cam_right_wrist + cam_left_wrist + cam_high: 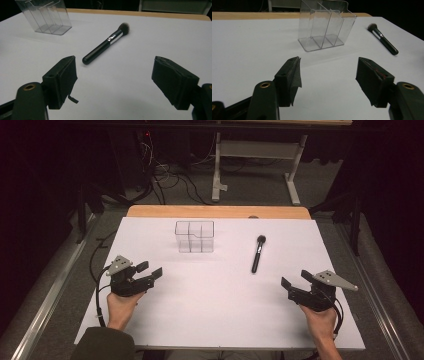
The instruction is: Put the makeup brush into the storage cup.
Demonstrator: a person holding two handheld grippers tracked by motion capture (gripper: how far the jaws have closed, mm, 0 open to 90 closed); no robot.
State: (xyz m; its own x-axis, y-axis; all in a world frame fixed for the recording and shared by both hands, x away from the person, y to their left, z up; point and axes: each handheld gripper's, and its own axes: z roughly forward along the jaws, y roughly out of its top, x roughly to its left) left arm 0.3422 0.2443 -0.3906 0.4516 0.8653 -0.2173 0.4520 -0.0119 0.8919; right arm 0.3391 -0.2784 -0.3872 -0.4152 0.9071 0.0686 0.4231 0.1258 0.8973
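A clear plastic organizer (194,236) with three compartments stands upright on the white table (220,320) toward the back; it is also ahead in the left gripper view (325,25) and at the far left in the right gripper view (44,16). A black makeup brush (258,253) lies flat to its right, bristles pointing away (383,38) (106,43). My left gripper (150,270) rests at the near left, open and empty (328,72). My right gripper (296,279) rests at the near right, open and empty (113,75), the brush handle just ahead of it.
A wooden strip (215,211) borders the table's far edge. Beyond it the floor holds cables (165,175) and a white desk frame (255,155). Metal rails (45,305) run along both sides of the table.
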